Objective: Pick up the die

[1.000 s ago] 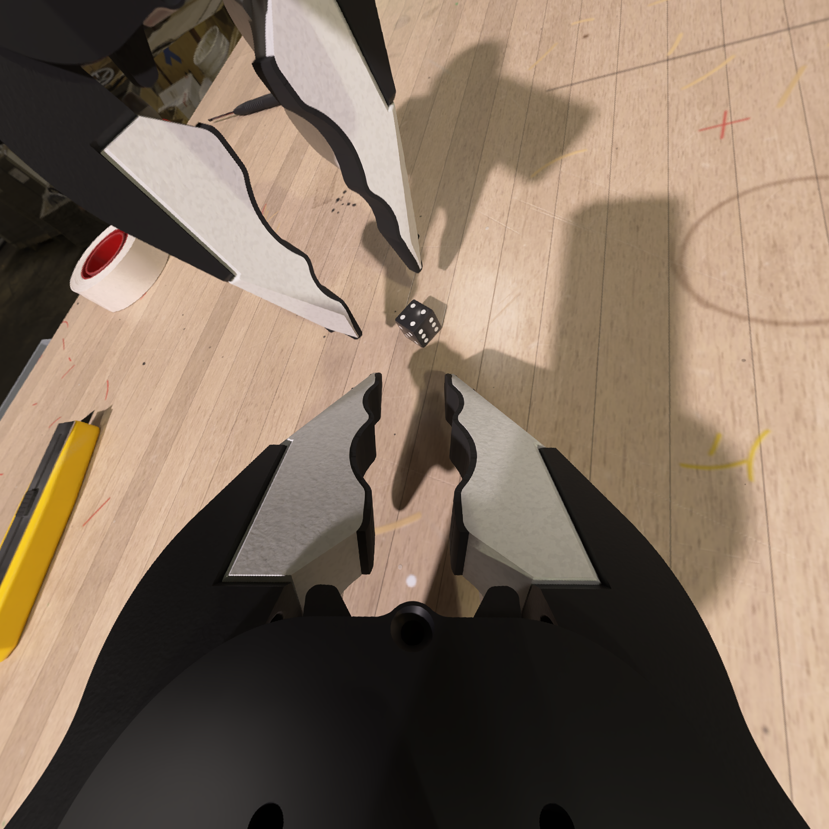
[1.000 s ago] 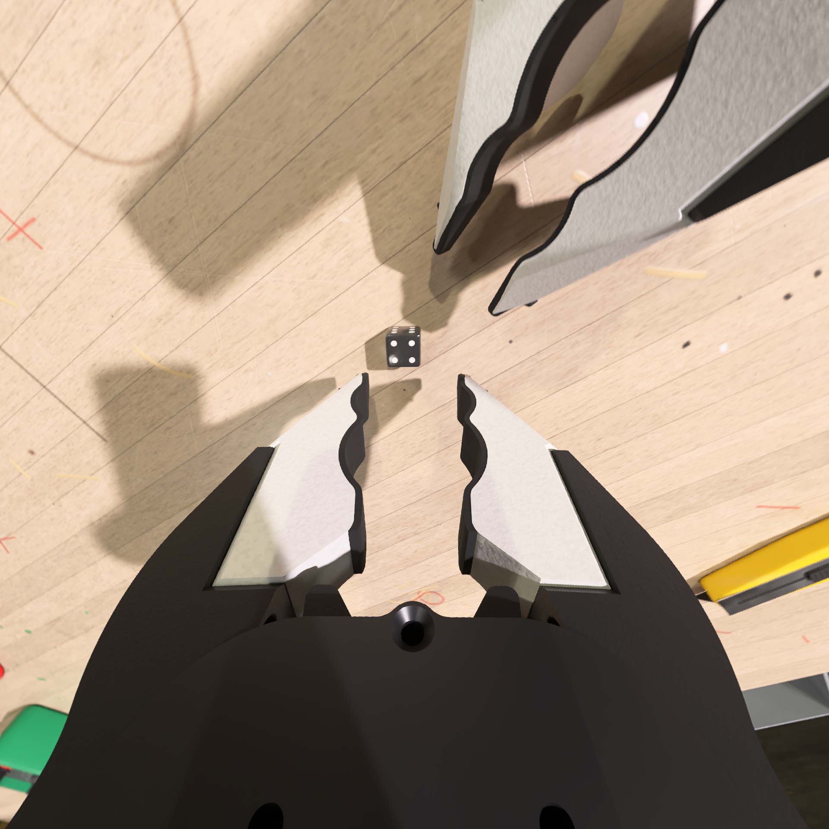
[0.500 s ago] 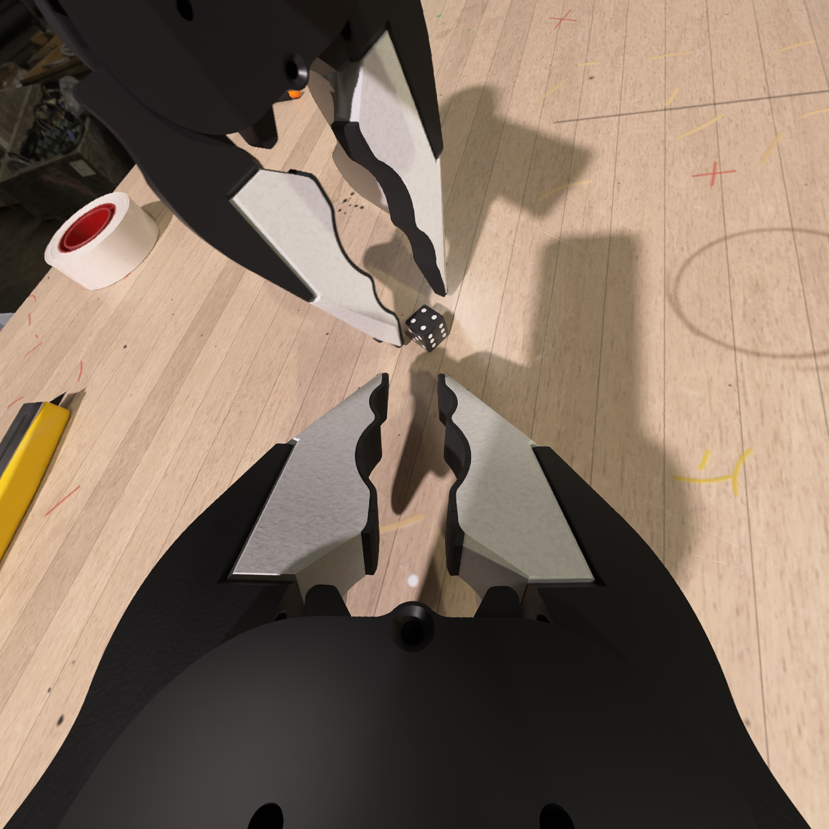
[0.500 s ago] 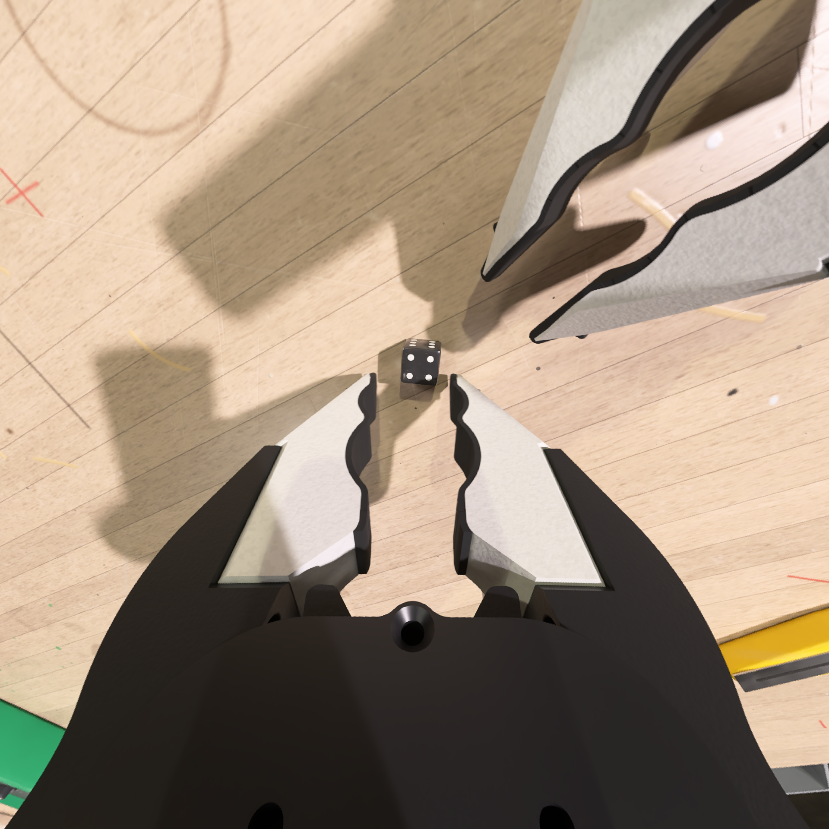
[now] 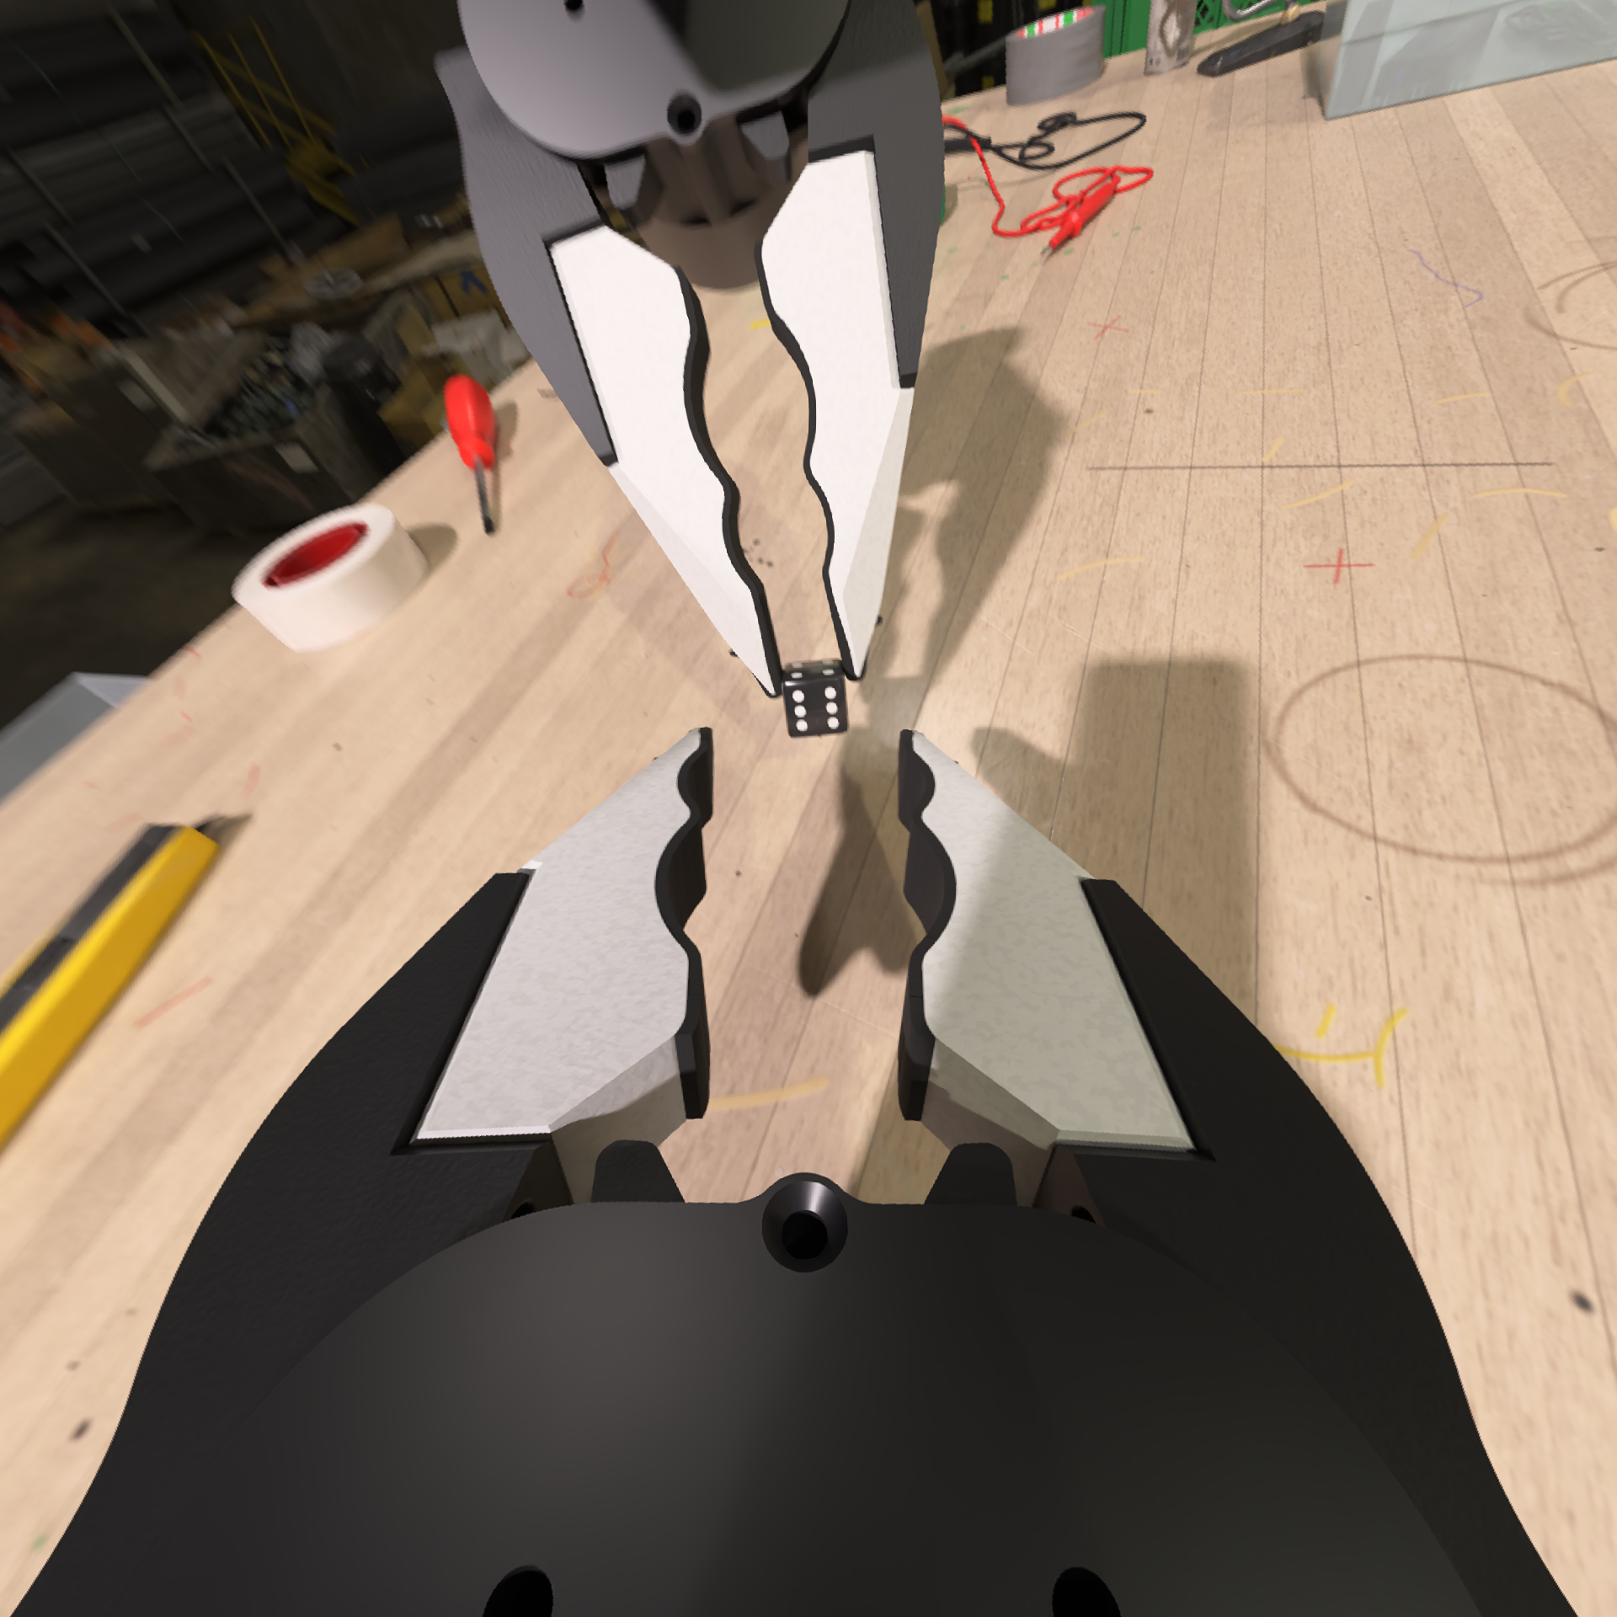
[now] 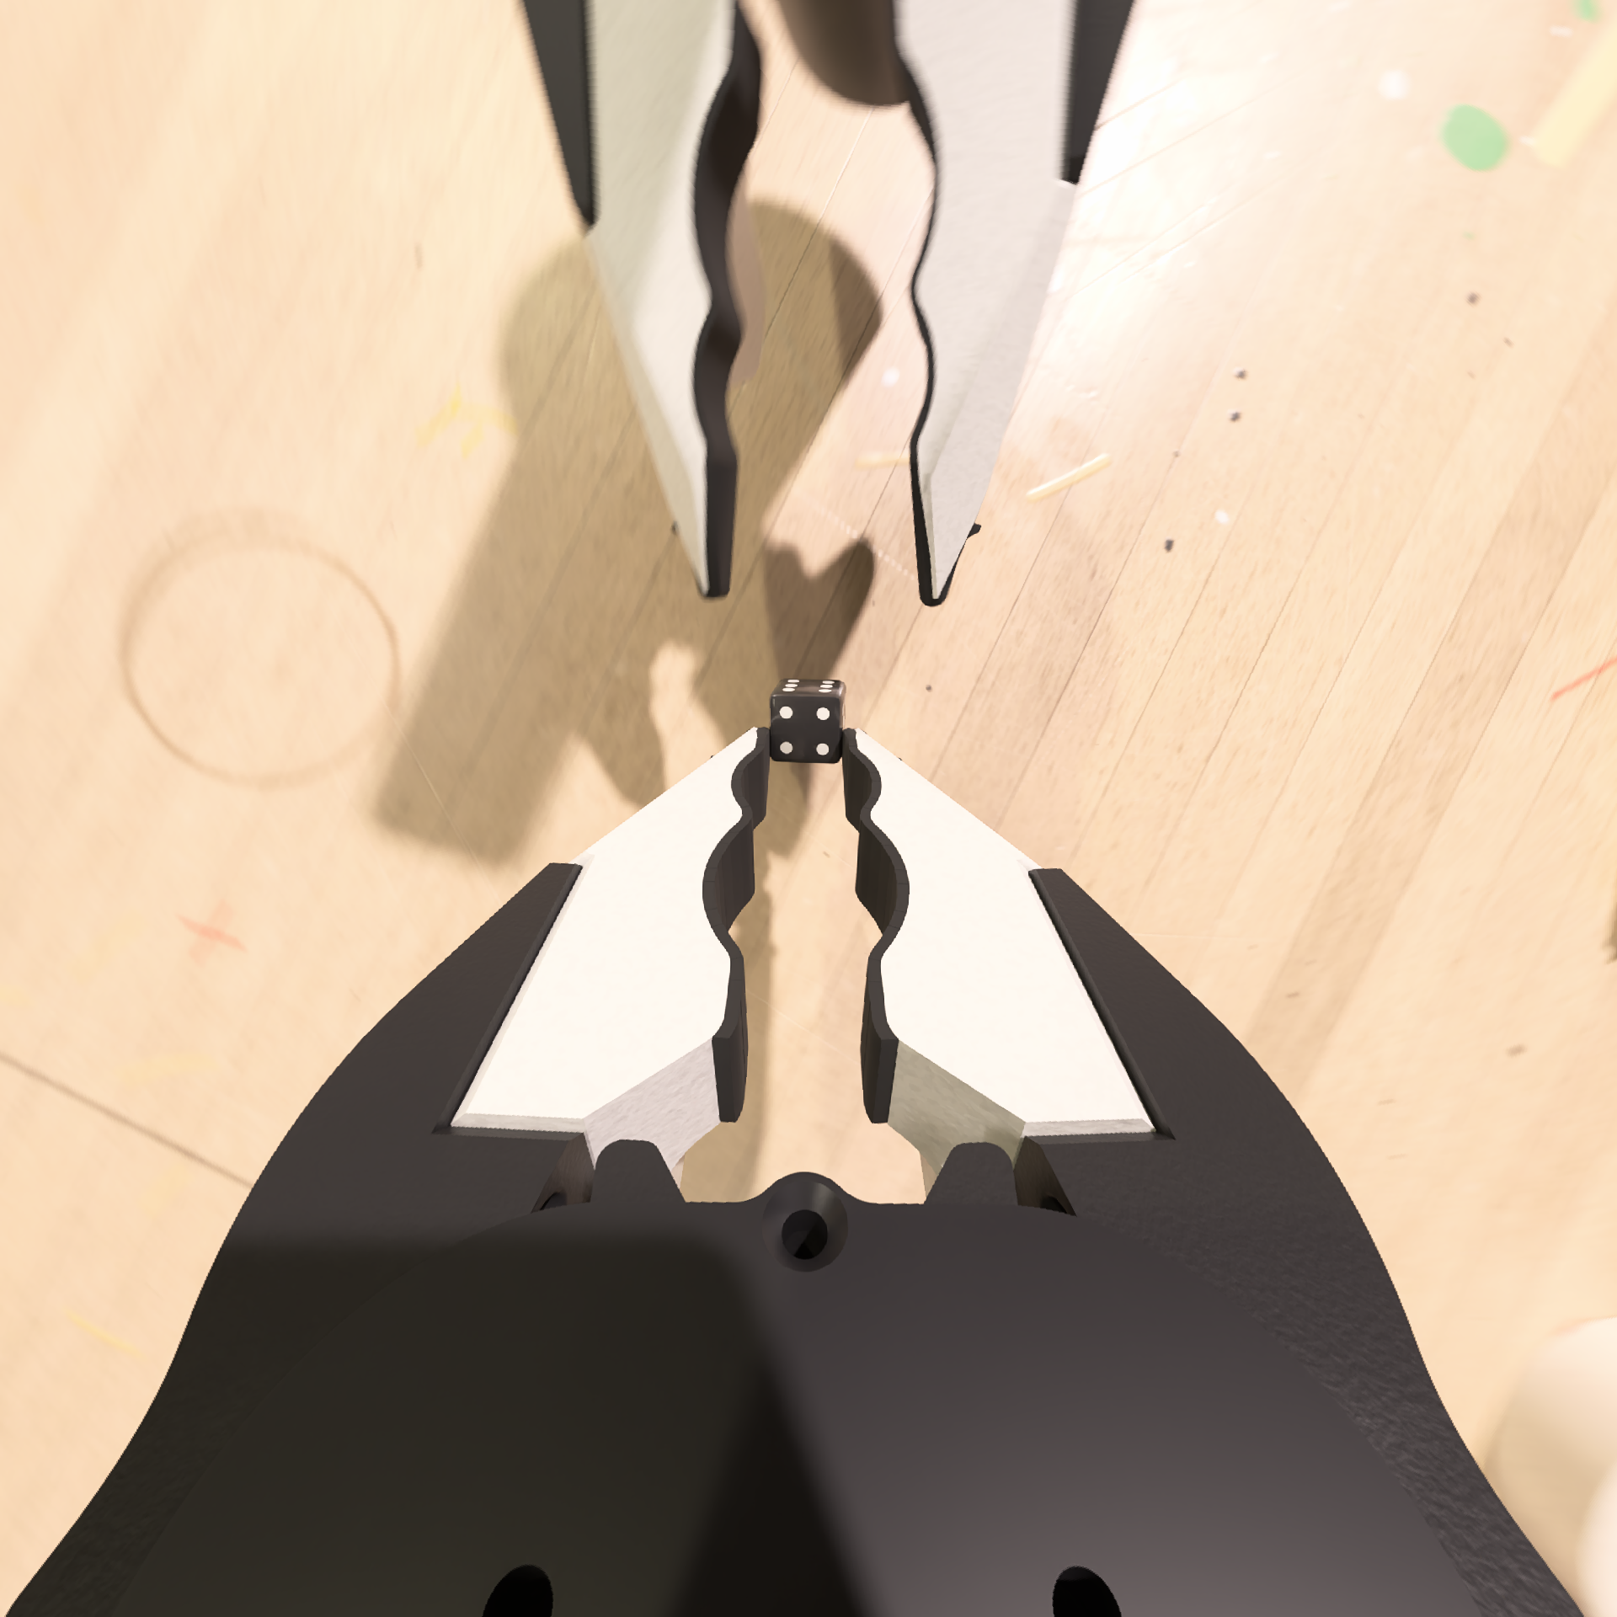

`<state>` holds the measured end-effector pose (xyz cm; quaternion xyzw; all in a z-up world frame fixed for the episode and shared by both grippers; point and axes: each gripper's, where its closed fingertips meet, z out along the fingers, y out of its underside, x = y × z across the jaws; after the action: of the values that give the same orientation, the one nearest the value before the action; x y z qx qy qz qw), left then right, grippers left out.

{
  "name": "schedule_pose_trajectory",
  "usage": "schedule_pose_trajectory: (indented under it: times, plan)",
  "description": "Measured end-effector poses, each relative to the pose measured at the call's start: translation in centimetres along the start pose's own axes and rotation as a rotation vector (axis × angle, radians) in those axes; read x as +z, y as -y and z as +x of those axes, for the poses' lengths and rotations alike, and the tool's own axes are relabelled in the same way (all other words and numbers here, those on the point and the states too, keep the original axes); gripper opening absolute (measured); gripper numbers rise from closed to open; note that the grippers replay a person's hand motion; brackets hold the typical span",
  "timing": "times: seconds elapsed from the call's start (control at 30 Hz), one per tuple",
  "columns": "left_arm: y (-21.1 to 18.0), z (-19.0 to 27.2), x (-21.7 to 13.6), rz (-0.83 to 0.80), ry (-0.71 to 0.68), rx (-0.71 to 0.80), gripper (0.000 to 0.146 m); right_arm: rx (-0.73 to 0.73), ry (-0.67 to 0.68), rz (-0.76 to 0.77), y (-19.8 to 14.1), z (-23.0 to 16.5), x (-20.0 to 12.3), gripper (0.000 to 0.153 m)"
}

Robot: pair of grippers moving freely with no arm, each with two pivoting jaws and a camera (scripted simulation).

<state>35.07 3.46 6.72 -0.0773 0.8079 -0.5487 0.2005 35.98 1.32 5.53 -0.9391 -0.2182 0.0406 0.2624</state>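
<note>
Item: small black cube die with white pips (image 6: 807, 720), centre of the right wrist frame, pinched at the very tips of the right gripper (image 6: 805, 744), jaws narrowed onto its two sides.

Step, as judged: grasp made; the lift follows. The shallow tip hold calls for a slow, straight rise.

Left gripper (image 5: 803, 744): lower centre of its frame, jaws parted, empty, just short of the die.

Left wrist view alone shows: white tape roll with red core (image 5: 328, 573), red-handled screwdriver (image 5: 468, 433), yellow utility knife (image 5: 96, 949). Right wrist view alone shows the die's four-pip face.
</note>
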Motion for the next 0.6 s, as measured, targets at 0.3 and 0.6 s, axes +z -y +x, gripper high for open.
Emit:
schedule_pose_trajectory:
  times: [0.3, 0.6]
  plan:
    - [2.4, 2.0, -1.3, 0.092, -0.041, 0.306, 0.042, 0.477, 0.070, 0.364, 3.1, -2.6, -0.9, 0.016]
    - [3.3, 4.7, -2.3, 0.150, -0.154, 0.342, 0.028, 0.509, 0.052, 0.372, 3.9, -5.6, -0.2, 0.016]
